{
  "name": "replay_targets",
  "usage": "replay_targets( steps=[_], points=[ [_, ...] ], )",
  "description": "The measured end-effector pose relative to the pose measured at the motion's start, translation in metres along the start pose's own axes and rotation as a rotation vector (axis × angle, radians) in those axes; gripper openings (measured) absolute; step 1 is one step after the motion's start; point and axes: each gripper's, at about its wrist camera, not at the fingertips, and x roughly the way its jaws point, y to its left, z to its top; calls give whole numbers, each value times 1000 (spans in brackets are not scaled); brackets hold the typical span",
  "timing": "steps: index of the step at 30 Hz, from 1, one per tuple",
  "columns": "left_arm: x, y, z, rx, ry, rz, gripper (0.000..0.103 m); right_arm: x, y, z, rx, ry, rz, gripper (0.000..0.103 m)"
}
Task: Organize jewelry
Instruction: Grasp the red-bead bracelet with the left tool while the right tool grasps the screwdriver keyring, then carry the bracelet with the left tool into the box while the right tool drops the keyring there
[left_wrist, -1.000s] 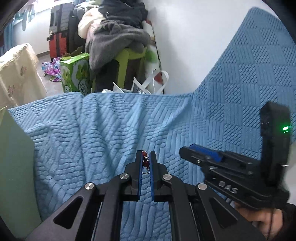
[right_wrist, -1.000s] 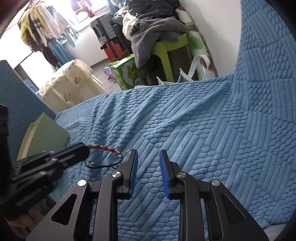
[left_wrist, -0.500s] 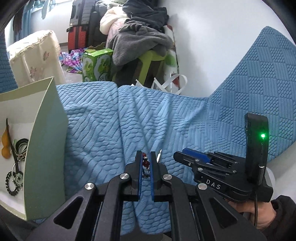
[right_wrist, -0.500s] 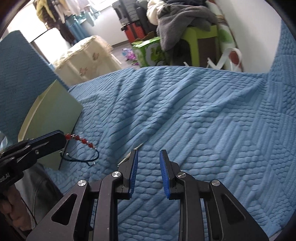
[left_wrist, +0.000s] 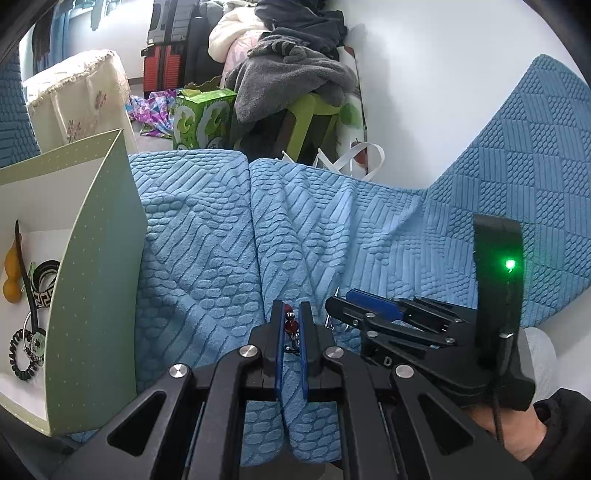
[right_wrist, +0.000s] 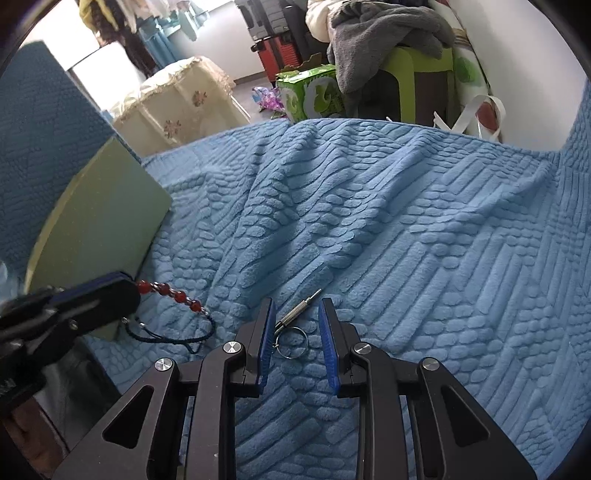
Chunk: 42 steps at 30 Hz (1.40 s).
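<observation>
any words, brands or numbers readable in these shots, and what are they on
"D": a single white letter on the black body of the right tool; anything after it is hidden behind the left tool.
Green carton: large pale lettering, too warped and cut off to read.
Nothing else bears legible text.

We had soft daylight pouring from the window (right_wrist: 122, 26) at the far left, mild shadows, sharp foreground, blown-out background, and heavy fisheye bending with dark corners.
</observation>
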Motion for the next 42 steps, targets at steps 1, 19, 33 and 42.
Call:
replay_targets(
  steps=[1,19,33,42],
  points=[
    [0,1,0,-1,0,0,5,1,2,-1,-18,-1,-16,22],
    [-4,7,3,-23,-8,6,5,-10,14,-6,-106,-13,-124,4],
    [-33,7,4,-28,-41,14,5,-48,5,-19,7,-14,-88,3],
    [-47,6,-3,-34,-49,30,5,-24,-2,-18,-13,19,-63,15]
  ],
)
